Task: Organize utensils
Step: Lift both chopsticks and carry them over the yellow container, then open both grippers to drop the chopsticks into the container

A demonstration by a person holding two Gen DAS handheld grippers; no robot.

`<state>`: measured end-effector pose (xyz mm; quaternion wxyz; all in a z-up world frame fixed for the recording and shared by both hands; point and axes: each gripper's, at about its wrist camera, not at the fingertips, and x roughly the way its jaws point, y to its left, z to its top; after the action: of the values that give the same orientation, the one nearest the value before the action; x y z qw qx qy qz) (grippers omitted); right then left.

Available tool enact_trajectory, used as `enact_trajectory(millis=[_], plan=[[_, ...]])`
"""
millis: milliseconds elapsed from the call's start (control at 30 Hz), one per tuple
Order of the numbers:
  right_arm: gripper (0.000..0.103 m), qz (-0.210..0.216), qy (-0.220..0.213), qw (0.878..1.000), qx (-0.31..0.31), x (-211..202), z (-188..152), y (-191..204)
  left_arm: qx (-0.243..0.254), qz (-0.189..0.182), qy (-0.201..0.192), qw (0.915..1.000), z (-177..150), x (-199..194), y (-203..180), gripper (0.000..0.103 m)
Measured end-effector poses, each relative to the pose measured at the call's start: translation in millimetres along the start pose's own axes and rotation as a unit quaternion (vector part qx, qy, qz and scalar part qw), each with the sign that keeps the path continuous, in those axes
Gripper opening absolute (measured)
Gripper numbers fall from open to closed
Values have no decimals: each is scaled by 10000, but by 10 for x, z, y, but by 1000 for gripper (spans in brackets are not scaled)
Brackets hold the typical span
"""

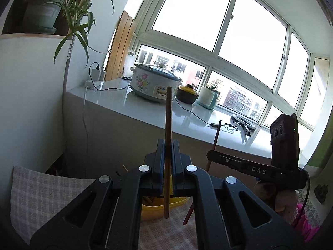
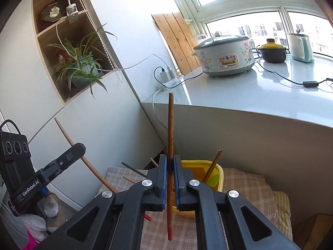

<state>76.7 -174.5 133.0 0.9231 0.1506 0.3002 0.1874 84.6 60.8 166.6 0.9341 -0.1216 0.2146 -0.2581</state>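
Left wrist view: the left claw (image 1: 168, 145) is clamped on a plain brown chopstick (image 1: 168, 116) standing nearly upright. Its arms hide most of the yellow container (image 1: 158, 208) below on the checked cloth (image 1: 41, 193). To the right, the right claw (image 1: 211, 153) pinches a second, slanted stick, whose red tip shows underneath.

Right wrist view: the right claw (image 2: 170, 164) grips a red-tipped chopstick (image 2: 170, 129) upright above the yellow container (image 2: 216, 177), which holds more chopsticks (image 2: 212, 166). Loose sticks beside it are partly hidden. The left claw (image 2: 80, 145) enters sideways; its tips cannot be made out.
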Motion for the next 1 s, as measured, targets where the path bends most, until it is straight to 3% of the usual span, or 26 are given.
enact_trajectory(millis=[533, 1000], plan=[[4, -209, -283, 9988, 332, 276, 329, -230, 146, 286, 120, 9994, 97, 520, 34, 3], [4, -448, 36, 9987, 245, 568, 165, -343, 110, 292, 298, 9991, -42, 655, 96, 3]])
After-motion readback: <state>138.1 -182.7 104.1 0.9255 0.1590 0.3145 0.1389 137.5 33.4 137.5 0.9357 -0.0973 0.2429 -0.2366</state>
